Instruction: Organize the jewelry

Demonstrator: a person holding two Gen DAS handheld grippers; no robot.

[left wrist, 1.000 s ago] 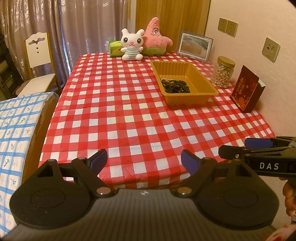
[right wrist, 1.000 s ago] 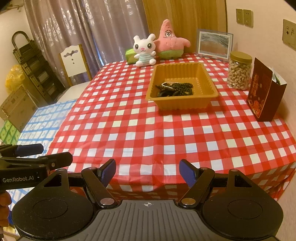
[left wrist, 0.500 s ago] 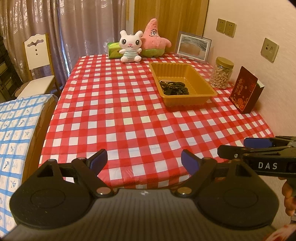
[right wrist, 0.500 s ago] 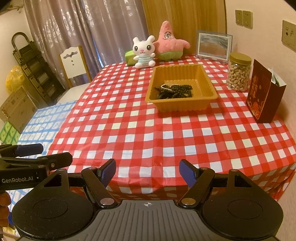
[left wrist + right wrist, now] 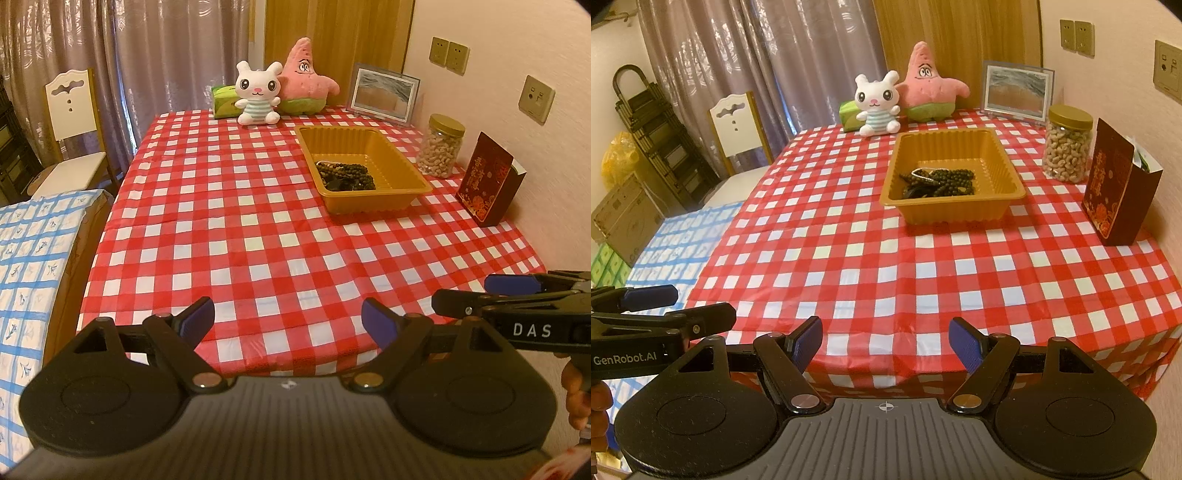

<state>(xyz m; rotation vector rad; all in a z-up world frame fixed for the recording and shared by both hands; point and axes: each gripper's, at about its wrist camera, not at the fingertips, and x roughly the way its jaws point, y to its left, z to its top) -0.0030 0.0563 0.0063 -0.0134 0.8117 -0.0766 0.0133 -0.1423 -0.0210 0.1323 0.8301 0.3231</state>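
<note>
A gold plastic tray (image 5: 413, 164) (image 5: 1008, 170) stands on the red checked tablecloth, far right of middle. Dark bead strands (image 5: 345, 175) (image 5: 938, 181) lie piled in its near part. My left gripper (image 5: 287, 321) is open and empty, held at the table's near edge. My right gripper (image 5: 885, 341) is open and empty, also at the near edge. Each gripper shows from the side in the other's view: the right one in the left wrist view (image 5: 491, 295), the left one in the right wrist view (image 5: 672, 310). Both are far from the tray.
A white bunny toy (image 5: 257, 94), a pink starfish toy (image 5: 304, 77) and a framed picture (image 5: 384, 96) stand at the far edge. A jar of nuts (image 5: 441, 147) and a dark red box (image 5: 489, 179) stand by the right wall. A white chair (image 5: 70, 129) stands at left.
Both grippers have drawn back slightly and tilted, so the table looks a little farther. Their jaws stay open. Nothing on the table has moved.
</note>
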